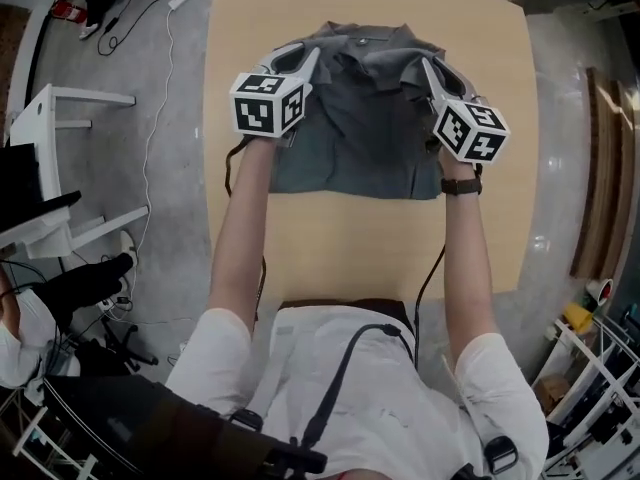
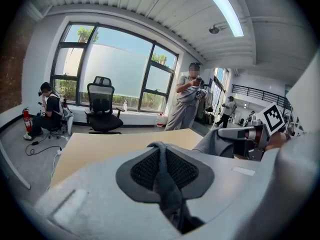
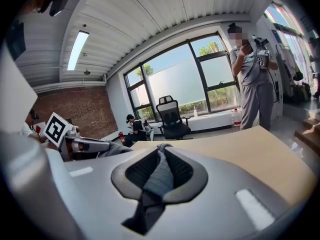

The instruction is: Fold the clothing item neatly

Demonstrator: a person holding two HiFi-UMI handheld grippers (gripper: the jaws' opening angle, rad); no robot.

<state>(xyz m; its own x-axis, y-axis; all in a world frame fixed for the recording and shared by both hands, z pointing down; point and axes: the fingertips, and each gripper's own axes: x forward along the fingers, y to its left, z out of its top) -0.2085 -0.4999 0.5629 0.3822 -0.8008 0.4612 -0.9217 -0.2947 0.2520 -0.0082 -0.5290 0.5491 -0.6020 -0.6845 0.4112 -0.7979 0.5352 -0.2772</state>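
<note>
Pinching shirt (image 1: 355, 128) in both: left gripper (image 1: 303, 58) clamped nearly closed on fabric ridge, right gripper (image 1: 430, 68) same. Shirt lies on counter (image 1: 350, 238), far half, collar away. I judge: match both hands' height, cloth taut, edges square before lowering.

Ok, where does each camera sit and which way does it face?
Head view: on the person's head, facing steeply down at table and grey shirt; forearms, torso, left hand-held gripper and right hand-held gripper show.
Left gripper view: on the left hand-held gripper, along its jaws shut on shirt fabric, toward the windows.
Right gripper view: on the right hand-held gripper, likewise, jaws shut on fabric.
Both gripper views share the office chair and standing person.
</note>
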